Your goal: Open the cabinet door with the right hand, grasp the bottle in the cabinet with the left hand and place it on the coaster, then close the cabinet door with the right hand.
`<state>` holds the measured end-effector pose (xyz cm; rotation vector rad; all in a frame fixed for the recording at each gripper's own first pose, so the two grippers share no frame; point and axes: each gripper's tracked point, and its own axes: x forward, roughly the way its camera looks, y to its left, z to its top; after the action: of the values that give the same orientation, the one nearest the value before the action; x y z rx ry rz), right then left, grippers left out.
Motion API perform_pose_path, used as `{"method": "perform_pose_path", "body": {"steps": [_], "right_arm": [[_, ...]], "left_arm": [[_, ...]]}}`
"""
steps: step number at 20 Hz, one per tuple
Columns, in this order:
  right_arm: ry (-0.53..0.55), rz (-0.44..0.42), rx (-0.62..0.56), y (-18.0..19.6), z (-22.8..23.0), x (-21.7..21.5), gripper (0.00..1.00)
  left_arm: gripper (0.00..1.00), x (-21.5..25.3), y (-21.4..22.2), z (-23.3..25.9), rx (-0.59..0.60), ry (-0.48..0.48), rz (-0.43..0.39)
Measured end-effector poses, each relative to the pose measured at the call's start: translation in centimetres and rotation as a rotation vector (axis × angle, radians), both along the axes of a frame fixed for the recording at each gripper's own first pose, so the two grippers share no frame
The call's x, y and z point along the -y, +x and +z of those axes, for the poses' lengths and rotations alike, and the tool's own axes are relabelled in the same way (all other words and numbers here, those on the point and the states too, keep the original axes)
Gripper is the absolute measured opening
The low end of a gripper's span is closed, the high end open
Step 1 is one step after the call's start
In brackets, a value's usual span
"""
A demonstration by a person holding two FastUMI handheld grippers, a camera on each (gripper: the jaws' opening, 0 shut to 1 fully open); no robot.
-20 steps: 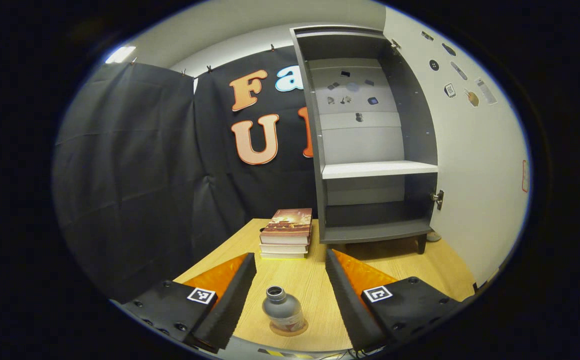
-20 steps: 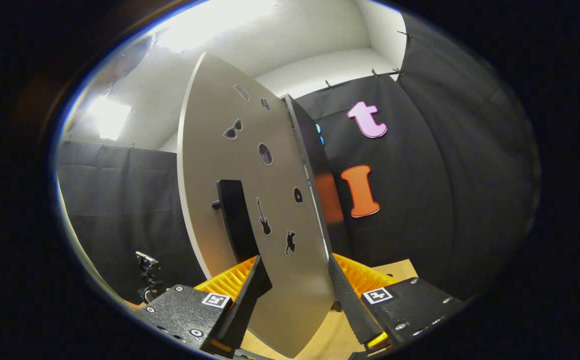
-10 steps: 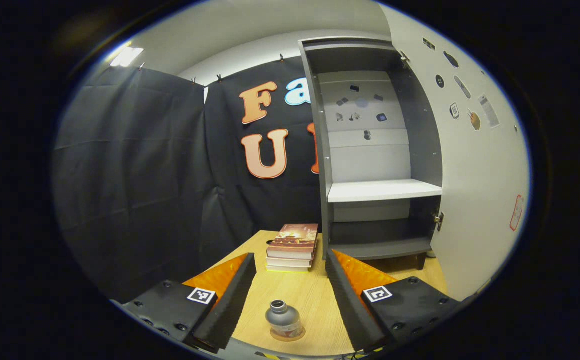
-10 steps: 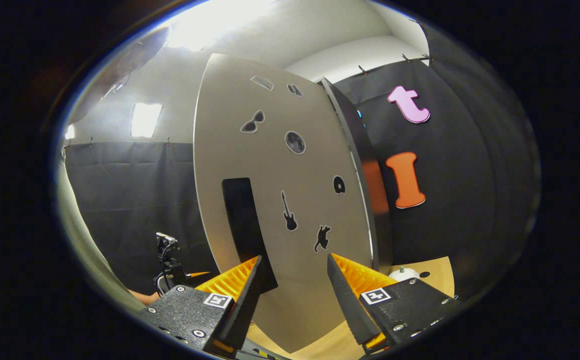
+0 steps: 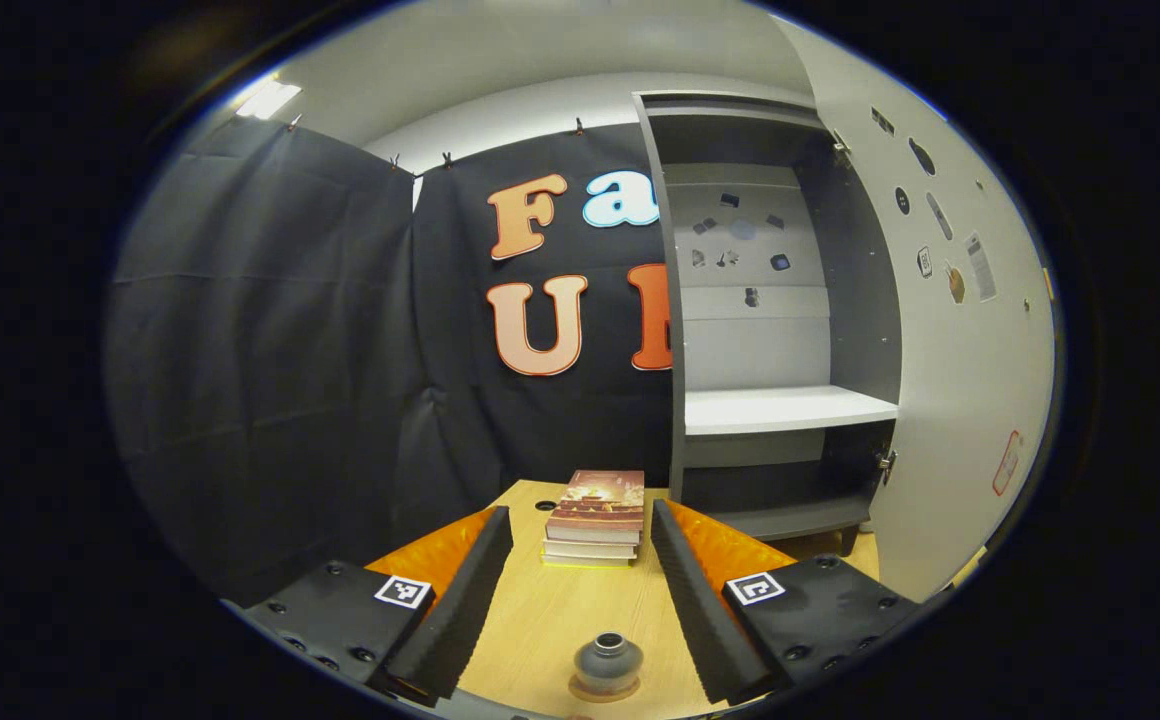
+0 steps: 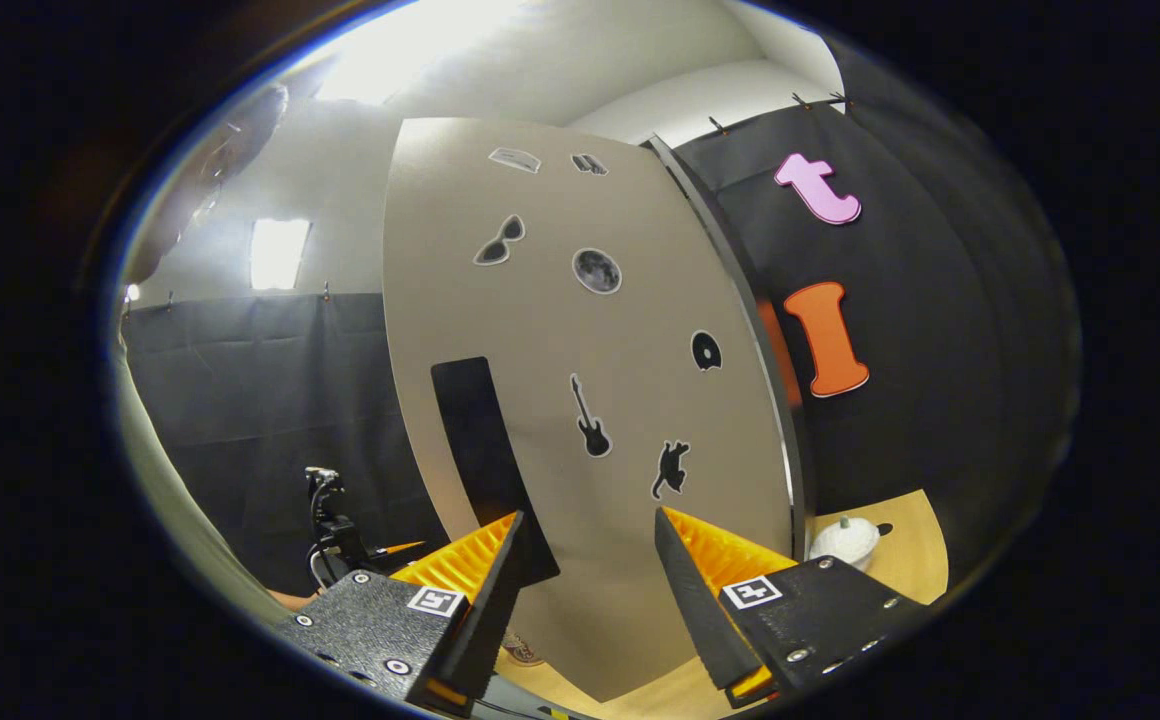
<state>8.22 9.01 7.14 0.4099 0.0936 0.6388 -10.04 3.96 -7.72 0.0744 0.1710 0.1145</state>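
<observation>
Left tongs (image 5: pixel 580 590) released, hovering above the table (image 5: pixel 540 630), fingers apart with nothing between. Just below, at the table's near edge, bottle (image 5: pixel 607 660) upright on the coaster (image 5: pixel 604 690). Beyond, book stack (image 5: pixel 596 517) near the far edge, beside the open cabinet (image 5: pixel 775 400). Right tongs (image 6: pixel 580 600) likewise released, close before the cabinet door (image 6: pixel 580 400), beside its dark handle (image 6: pixel 485 460).
</observation>
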Motion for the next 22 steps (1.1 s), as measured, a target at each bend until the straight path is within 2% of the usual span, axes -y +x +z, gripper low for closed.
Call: {"method": "perform_pose_path", "body": {"steps": [1,3,4,5,8,9,10,11,13,14,15,17,22], "right_arm": [[-0.005,-0.005,-0.007,0.2,0.0,-0.4,0.8],[-0.01,-0.015,-0.017,0.5,0.0,-1.0,0.81],[-0.011,-0.018,-0.02,0.6,0.0,-1.4,0.92],[-0.008,-0.024,-0.027,0.8,0.0,-1.8,0.83],[0.014,-0.011,-0.052,1.4,-0.5,-3.2,0.88],[0.024,0.005,-0.058,1.4,-0.4,-3.6,0.96],[0.03,0.008,-0.06,1.6,-0.4,-3.8,0.92],[0.031,-0.002,-0.058,2.2,-0.3,-3.7,0.92],[0.026,-0.029,-0.055,3.3,-0.2,-3.7,0.94],[0.027,-0.032,-0.059,3.7,-0.2,-3.9,1.0],[0.039,-0.016,-0.064,3.8,0.0,-4.4,0.94],[0.052,0.011,-0.065,3.8,0.1,-5.2,0.94],[-0.021,0.017,-0.067,4.0,-0.6,-7.1,0.94]], "left_arm": [[0.92,-0.9,0.0,0.4,0.01,0.002,-0.002],[0.9,-2.4,-0.1,0.7,0.021,0.003,-0.004],[0.91,-3.1,-0.1,0.7,0.022,0.005,-0.002],[0.91,-3.9,-0.2,0.8,0.024,0.007,0.0],[0.91,-6.0,-0.2,1.1,0.034,0.005,0.022],[0.91,-6.9,-0.3,1.3,0.041,0.007,0.035],[0.91,-7.7,-0.6,1.5,0.047,0.007,0.052],[0.91,-8.6,-0.8,1.6,0.051,0.004,0.068],[0.92,-10.0,-1.3,1.6,0.053,-0.005,0.102],[0.92,-10.7,-1.6,1.4,0.053,-0.007,0.118],[0.92,-11.5,-2.0,1.3,0.051,-0.006,0.134],[0.92,-12.9,-2.8,1.2,0.045,0.0,0.169],[0.92,-15.1,-3.8,1.0,0.04,-0.007,0.228]]}}
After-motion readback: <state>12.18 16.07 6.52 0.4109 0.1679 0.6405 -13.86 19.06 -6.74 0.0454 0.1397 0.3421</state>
